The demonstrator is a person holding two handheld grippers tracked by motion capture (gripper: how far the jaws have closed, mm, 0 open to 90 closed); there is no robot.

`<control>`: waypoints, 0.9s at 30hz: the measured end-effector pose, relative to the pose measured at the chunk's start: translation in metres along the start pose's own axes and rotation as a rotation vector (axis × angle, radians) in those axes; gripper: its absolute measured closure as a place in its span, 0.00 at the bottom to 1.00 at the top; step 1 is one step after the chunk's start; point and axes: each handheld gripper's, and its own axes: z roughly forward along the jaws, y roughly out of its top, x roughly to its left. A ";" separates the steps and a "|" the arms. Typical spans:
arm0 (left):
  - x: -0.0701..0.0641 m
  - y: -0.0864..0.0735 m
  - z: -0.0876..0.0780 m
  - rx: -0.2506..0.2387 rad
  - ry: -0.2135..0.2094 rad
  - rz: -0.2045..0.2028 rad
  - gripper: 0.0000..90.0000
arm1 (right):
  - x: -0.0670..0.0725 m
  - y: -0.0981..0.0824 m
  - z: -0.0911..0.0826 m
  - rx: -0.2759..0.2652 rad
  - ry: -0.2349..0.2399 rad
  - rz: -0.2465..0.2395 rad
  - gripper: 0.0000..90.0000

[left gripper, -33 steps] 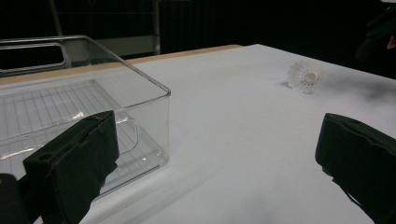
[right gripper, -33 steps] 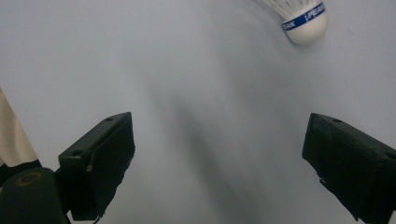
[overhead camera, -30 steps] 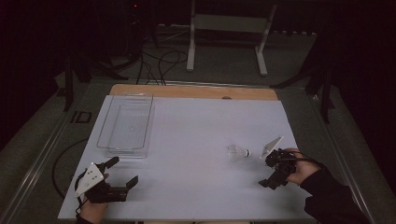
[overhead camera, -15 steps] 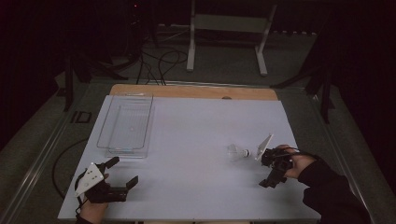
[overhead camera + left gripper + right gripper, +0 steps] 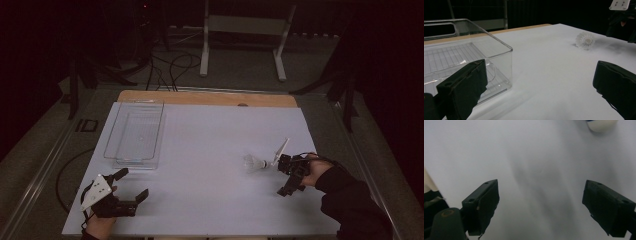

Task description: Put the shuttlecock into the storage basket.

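Note:
A white shuttlecock (image 5: 255, 162) lies on its side on the white table (image 5: 210, 145), right of the middle. My right gripper (image 5: 286, 176) hangs just to its right, pointed down at the table, with the shuttlecock's cork (image 5: 600, 125) at the top edge of the right gripper view. Its jaws (image 5: 541, 205) are open, have just closed a little and then widened again, and have nothing between them. My left gripper (image 5: 132, 184) rests open near the front left corner, with bare table between its fingers (image 5: 539, 85). From there the shuttlecock (image 5: 585, 40) shows far off.
A clear plastic tray (image 5: 135, 135) stands at the left, just beyond my left gripper, its near corner (image 5: 507, 53) close to the left jaw. A wooden strip (image 5: 210, 98) runs along the table's far edge. Stands and cables lie on the dark floor behind.
My right hand has shifted slightly left toward the shuttlecock. The shuttlecock, the tray and my left gripper have not moved.

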 end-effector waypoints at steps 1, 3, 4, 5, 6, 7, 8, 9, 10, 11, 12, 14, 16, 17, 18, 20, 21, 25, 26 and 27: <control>0.000 0.000 0.000 0.000 -0.001 -0.002 0.00 | -0.002 0.000 0.001 -0.001 0.009 0.008 0.15; 0.000 0.000 0.000 -0.001 -0.001 -0.003 0.00 | -0.005 0.000 0.003 0.004 0.040 0.003 0.17; 0.000 0.000 0.000 -0.001 -0.001 -0.003 0.00 | -0.005 0.000 0.003 0.004 0.040 0.003 0.17; 0.000 0.000 0.000 -0.002 -0.001 -0.002 0.00 | -0.006 0.000 0.003 0.007 0.062 0.006 0.17; 0.000 0.000 0.000 -0.003 -0.001 -0.002 0.00 | -0.008 0.000 0.006 0.026 0.085 0.004 0.19; 0.000 0.000 0.000 -0.003 -0.001 -0.003 0.00 | -0.009 0.000 0.007 0.033 0.088 0.010 0.21; 0.000 0.000 0.000 -0.003 -0.001 -0.003 0.00 | -0.011 0.000 0.008 0.048 0.103 0.025 0.20; 0.000 0.000 0.000 -0.003 -0.001 -0.004 0.00 | -0.011 0.001 0.009 0.064 0.090 0.014 0.20; 0.000 0.000 0.000 -0.003 -0.002 -0.004 0.00 | -0.011 0.002 0.010 0.073 0.073 0.000 0.19; 0.000 0.000 0.000 -0.003 -0.002 -0.004 0.00 | -0.010 0.003 0.010 0.074 0.057 -0.024 0.16; 0.000 0.000 0.000 -0.003 -0.002 -0.004 0.00 | -0.010 0.004 0.010 0.069 0.050 -0.044 0.15; 0.000 0.000 0.000 -0.003 -0.003 -0.006 0.00 | -0.009 0.007 0.010 0.046 0.041 -0.092 0.12; 0.001 0.000 0.000 -0.003 -0.004 -0.008 0.00 | -0.007 0.010 0.008 -0.013 -0.032 -0.183 0.11; 0.000 0.000 0.000 -0.003 -0.003 -0.007 0.00 | -0.007 0.011 0.006 -0.029 -0.054 -0.211 0.12; 0.000 0.000 0.000 -0.002 -0.004 -0.007 0.00 | -0.006 0.013 0.005 -0.045 -0.073 -0.232 0.12; 0.000 0.000 0.000 0.000 -0.006 -0.005 0.00 | -0.004 0.015 0.004 -0.044 -0.101 -0.287 0.12; 0.000 0.000 0.000 0.000 -0.006 -0.005 0.00 | -0.004 0.016 0.004 -0.043 -0.097 -0.302 0.12; 0.000 0.000 0.000 -0.002 -0.008 -0.004 0.00 | -0.002 0.018 0.006 -0.039 -0.138 -0.395 0.15; 0.000 0.000 0.000 -0.002 -0.009 -0.004 0.00 | -0.001 0.019 0.005 -0.061 -0.144 -0.417 0.17; 0.000 0.000 0.000 -0.003 -0.008 -0.004 0.00 | -0.001 0.020 0.005 -0.073 -0.156 -0.423 0.18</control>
